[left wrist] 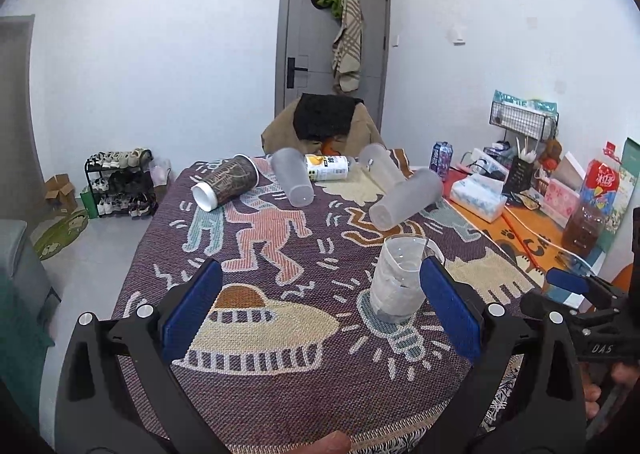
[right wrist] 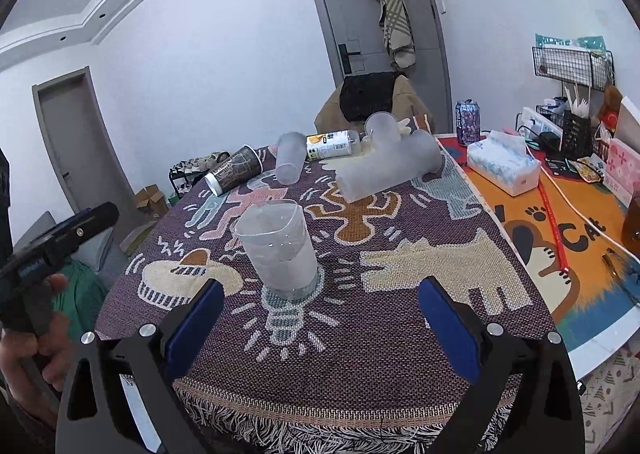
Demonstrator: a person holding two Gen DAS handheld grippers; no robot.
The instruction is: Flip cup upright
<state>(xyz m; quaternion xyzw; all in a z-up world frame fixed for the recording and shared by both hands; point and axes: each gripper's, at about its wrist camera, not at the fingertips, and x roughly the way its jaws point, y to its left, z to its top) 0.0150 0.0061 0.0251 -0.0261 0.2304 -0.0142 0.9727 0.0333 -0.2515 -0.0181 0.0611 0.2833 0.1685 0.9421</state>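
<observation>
Cups lie scattered on the bench (right wrist: 400, 334), which is covered by a purple woven cloth (left wrist: 280, 394) with cartoon figures; one clear cup (left wrist: 396, 278) (right wrist: 278, 250) stands upright, mouth up, on the light-bulb figure near the front edge; the left tongs (left wrist: 322, 308) are spread wide apart and hold nothing, with the upright clear cup just inside the right blue pad, whether touching it I cannot tell; the right tongs (right wrist: 320, 324) are likewise wide apart and empty, hovering at the fringed front edge with the same cup ahead of them, nearer the left pad but apart from it; farther back a frosted cup (left wrist: 406, 198) (right wrist: 390, 170) lies on its side, with another frosted cup (left wrist: 380, 162) (right wrist: 384, 128) behind it; a third frosted cup (left wrist: 294, 182) (right wrist: 290, 162) lies on its side near the middle, and a brown patterned paper cup (left wrist: 226, 182) (right wrist: 234, 170) lies on its side at the left; a yellow-and-white can (left wrist: 326, 168) (right wrist: 332, 144) lies on its side at the far end; a tissue box (left wrist: 478, 194) (right wrist: 504, 164) sits on the orange mat (right wrist: 540, 222) to the right.
</observation>
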